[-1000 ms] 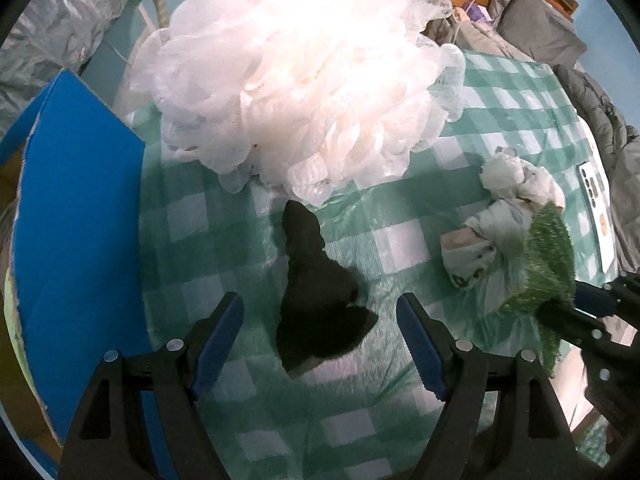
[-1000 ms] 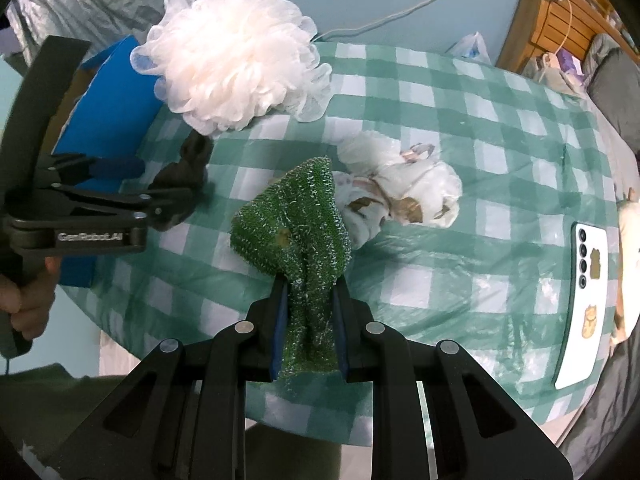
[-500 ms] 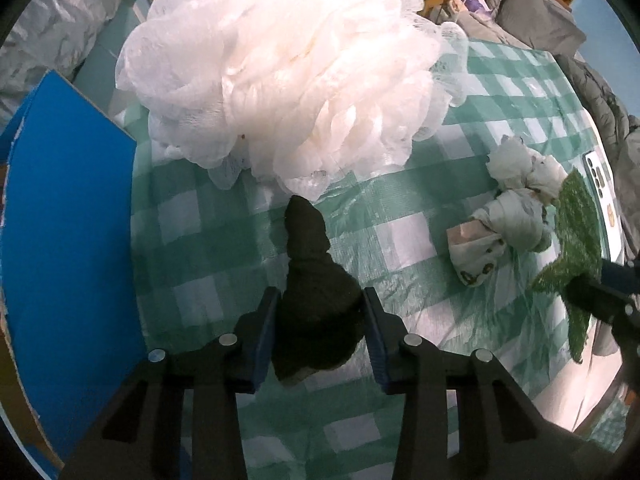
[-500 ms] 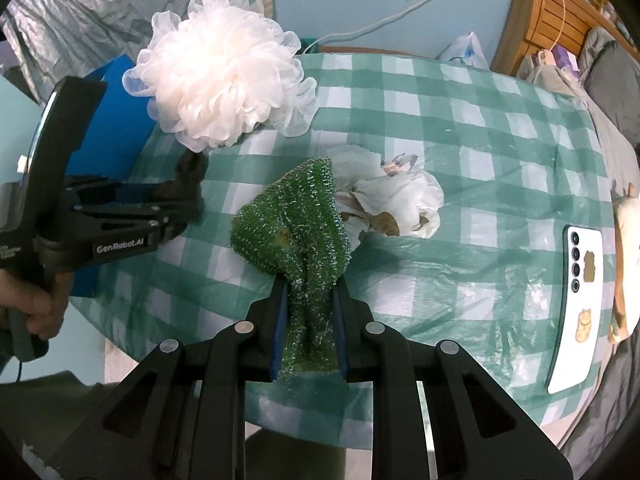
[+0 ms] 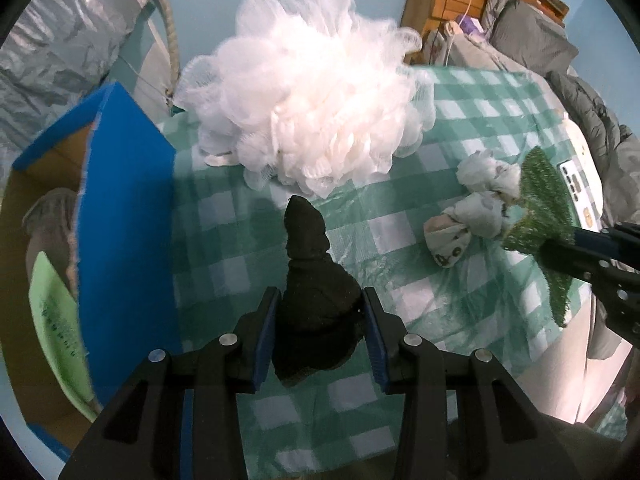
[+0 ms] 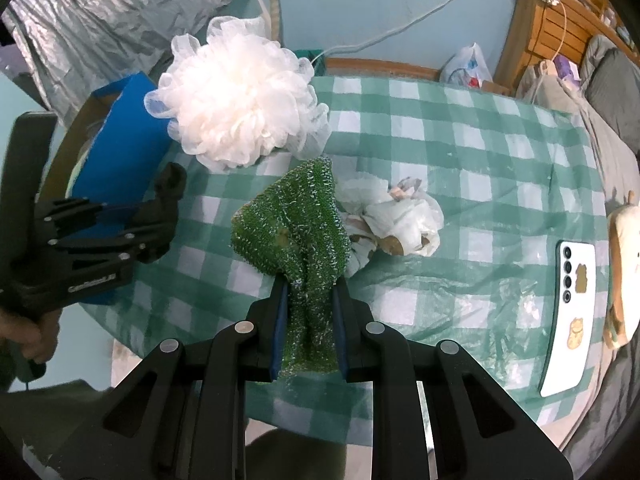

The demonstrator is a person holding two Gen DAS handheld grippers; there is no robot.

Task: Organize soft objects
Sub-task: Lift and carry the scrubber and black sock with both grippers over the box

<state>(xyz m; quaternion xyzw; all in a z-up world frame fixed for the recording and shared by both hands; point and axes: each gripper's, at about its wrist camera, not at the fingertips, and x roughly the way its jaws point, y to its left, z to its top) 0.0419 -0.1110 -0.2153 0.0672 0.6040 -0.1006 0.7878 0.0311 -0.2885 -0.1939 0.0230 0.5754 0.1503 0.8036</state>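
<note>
Black and soft, the dark cloth [image 5: 316, 300] is sitting clamped between the blue pads of our left gripper [image 5: 320, 328], above the checked tablecloth [image 5: 472, 128]. We are pinching the green scrubby cloth [image 6: 298, 236] tightly in our right gripper [image 6: 308, 320]. We are seeing the white mesh pouf [image 5: 316, 116] lying just beyond, the blue box [image 5: 124, 200] at the left, a crumpled white bundle [image 6: 400, 224] beside the green cloth, and a phone [image 6: 568, 312] farther right.

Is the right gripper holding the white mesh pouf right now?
No. The right gripper is shut on the green scrubber cloth, while the white mesh pouf sits apart on the checked tablecloth.
</note>
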